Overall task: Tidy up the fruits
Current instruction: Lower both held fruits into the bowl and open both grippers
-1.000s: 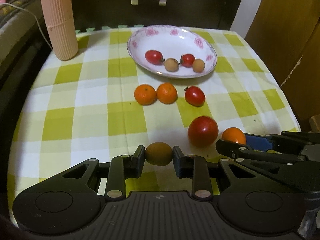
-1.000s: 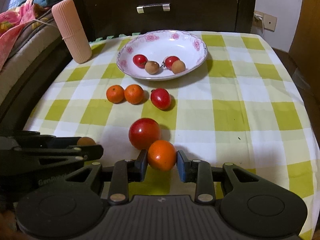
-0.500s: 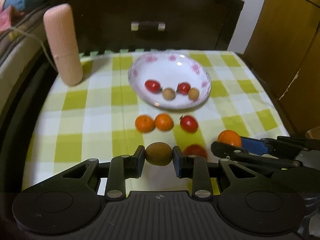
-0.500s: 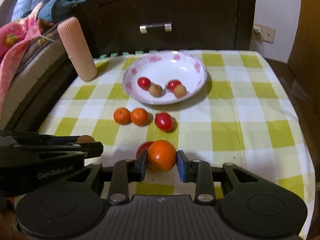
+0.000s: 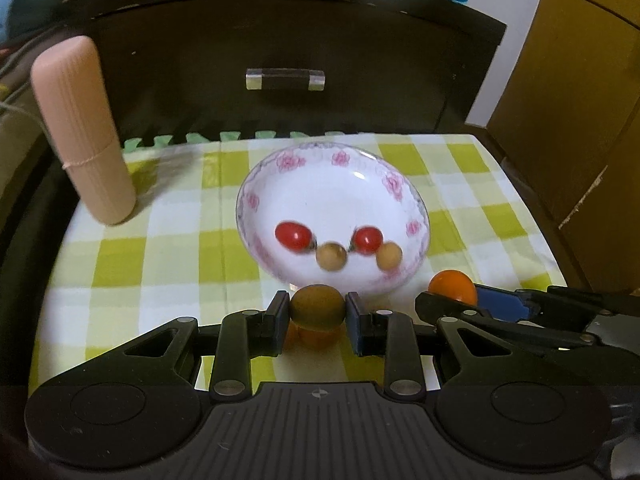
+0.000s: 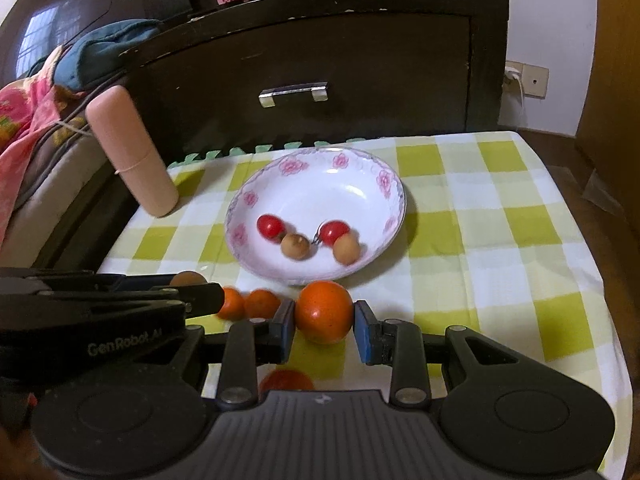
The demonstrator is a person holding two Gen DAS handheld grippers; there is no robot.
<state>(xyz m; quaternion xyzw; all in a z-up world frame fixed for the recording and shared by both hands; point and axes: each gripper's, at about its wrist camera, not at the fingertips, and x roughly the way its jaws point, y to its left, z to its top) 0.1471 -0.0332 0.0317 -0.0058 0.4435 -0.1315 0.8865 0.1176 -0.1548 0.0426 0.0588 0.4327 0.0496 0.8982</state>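
Observation:
My left gripper (image 5: 318, 312) is shut on a brown kiwi (image 5: 317, 306), held above the cloth just short of the white flowered plate (image 5: 400, 184). Off to its right is the right gripper with its orange (image 5: 452, 285). In the right wrist view my right gripper (image 6: 323, 317) is shut on that orange (image 6: 323, 311), near the plate (image 6: 360, 178). The plate holds two cherry tomatoes (image 6: 270, 226) and two small tan fruits (image 6: 295, 246). Two small oranges (image 6: 260, 303) lie on the cloth; a big tomato (image 6: 285, 380) shows under the right gripper.
A pink ribbed cylinder (image 5: 84, 132) stands at the back left of the checked tablecloth (image 6: 500, 220). A dark cabinet with a metal handle (image 6: 294, 92) rises behind the table. Bedding lies at the left (image 6: 28, 132), wooden furniture at the right (image 5: 580, 100).
Both grippers have risen and moved toward the plate, carrying the kiwi and the orange. The loose fruits on the cloth have slid under the grippers in view.

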